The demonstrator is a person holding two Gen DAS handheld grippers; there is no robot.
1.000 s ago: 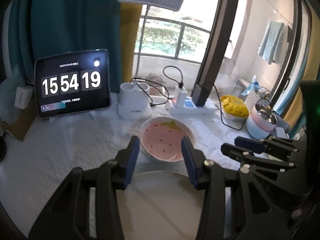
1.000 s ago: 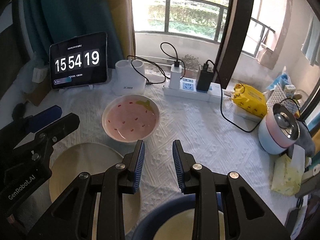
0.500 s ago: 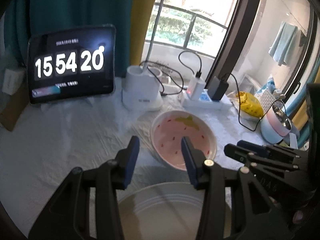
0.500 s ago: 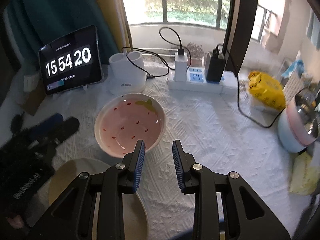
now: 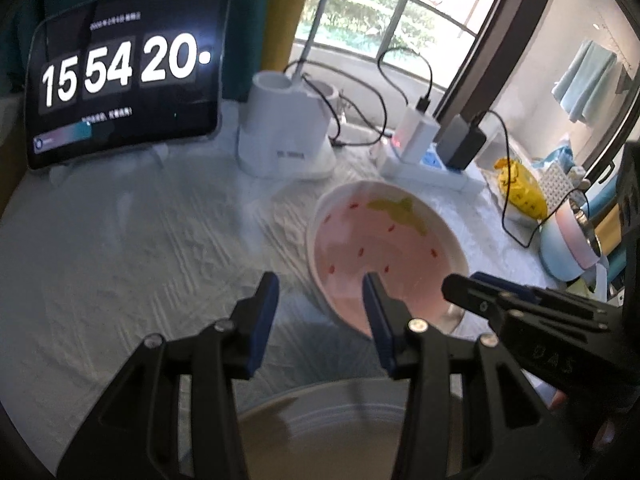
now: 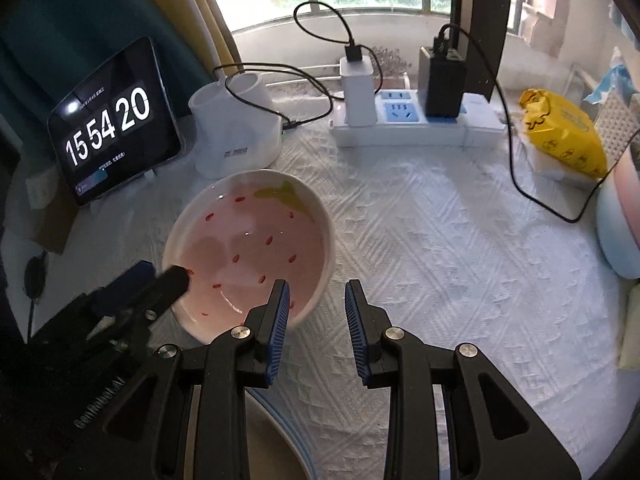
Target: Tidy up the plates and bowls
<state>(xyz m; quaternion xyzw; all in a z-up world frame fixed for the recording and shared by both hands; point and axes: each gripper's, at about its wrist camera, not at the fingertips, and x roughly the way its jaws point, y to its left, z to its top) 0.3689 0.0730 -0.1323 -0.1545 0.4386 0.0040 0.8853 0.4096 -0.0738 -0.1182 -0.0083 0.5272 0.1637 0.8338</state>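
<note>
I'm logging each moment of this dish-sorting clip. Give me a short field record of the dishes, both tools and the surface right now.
surface: white textured cloth
pink bowl: upright, empty, strawberry pattern
beige plate: nearer the camera than the bowl, under the left tool
left tool: open, empty, straddling the bowl's near-left rim
right tool: open, empty, at the bowl's near-right rim
behind bowl: tablet clock, power strip

The tablet (image 5: 124,76) showed 15 54 20 in large white digits, with smaller lines too fine to read. The left gripper (image 6: 160,280) bore "GenRobot.AI" along its side, partly cut off.
</note>
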